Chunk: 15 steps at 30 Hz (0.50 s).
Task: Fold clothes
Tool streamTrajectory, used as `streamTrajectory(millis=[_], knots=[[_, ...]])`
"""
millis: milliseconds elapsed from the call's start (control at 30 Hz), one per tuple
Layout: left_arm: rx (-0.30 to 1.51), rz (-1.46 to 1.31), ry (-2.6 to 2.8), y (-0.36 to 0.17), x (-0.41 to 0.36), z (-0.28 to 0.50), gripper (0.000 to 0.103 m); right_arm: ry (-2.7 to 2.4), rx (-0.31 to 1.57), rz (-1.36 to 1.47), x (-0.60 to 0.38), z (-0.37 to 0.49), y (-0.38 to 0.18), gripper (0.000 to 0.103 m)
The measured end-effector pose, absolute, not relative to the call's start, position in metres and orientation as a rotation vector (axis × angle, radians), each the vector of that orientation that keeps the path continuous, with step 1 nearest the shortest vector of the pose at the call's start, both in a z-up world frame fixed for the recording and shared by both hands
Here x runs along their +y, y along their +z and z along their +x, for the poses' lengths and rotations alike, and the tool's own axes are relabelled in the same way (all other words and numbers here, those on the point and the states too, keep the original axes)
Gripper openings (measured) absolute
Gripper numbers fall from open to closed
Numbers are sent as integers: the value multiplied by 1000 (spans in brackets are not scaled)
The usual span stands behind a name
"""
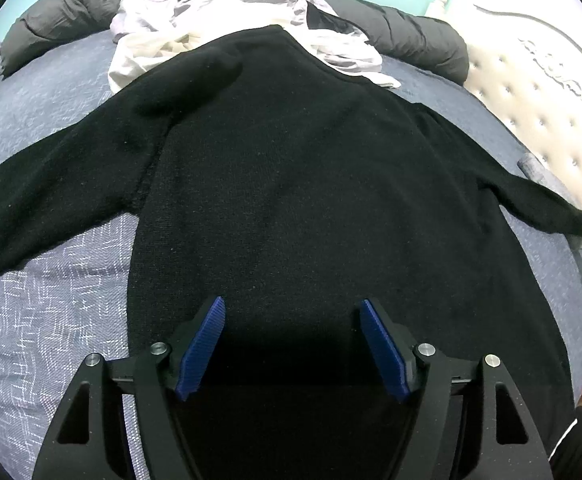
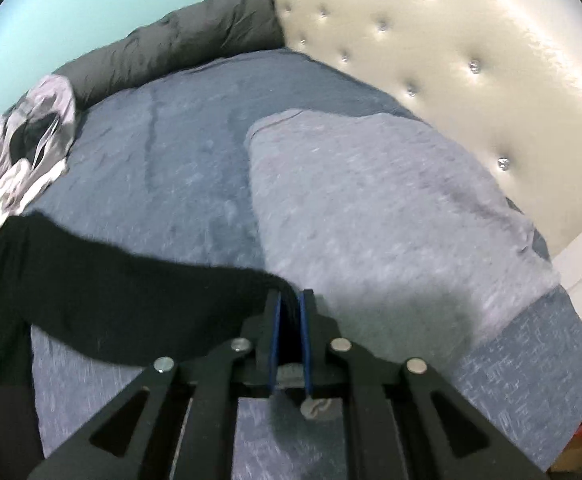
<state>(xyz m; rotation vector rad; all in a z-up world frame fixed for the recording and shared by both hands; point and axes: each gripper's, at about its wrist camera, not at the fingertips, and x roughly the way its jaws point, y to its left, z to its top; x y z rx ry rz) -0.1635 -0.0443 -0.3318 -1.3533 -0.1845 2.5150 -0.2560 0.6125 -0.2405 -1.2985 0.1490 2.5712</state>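
Observation:
A black sweater [image 1: 291, 168] lies spread flat on the blue-grey bed cover [image 1: 51, 320], its sleeves stretched out to both sides. My left gripper [image 1: 292, 308] is open and empty, hovering over the sweater's lower body. My right gripper [image 2: 289, 300] is shut on the end of the sweater's right sleeve [image 2: 139, 280], which stretches away to the left. That sleeve end also shows at the far right in the left wrist view [image 1: 563, 216].
A heap of white and lilac clothes [image 1: 227, 20] lies behind the sweater, also seen in the right wrist view [image 2: 23, 160]. A dark grey duvet roll [image 1: 419, 36] runs along the back. A grey pillow [image 2: 371, 208] and cream tufted headboard [image 2: 451, 60] stand on the right.

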Motion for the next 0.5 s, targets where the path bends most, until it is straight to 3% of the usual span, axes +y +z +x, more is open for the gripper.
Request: streamTrajectory(millis=[233, 367, 500], knots=[[-191, -1352, 2513, -332, -45, -164, 74, 2573, 339, -1160, 629, -246, -233, 24], [-195, -1351, 2514, -332, -46, -162, 74, 2633, 354, -1154, 629, -235, -233, 52], [-200, -1352, 2515, -333, -46, -162, 75, 2697, 249, -1112, 619, -225, -232, 52]])
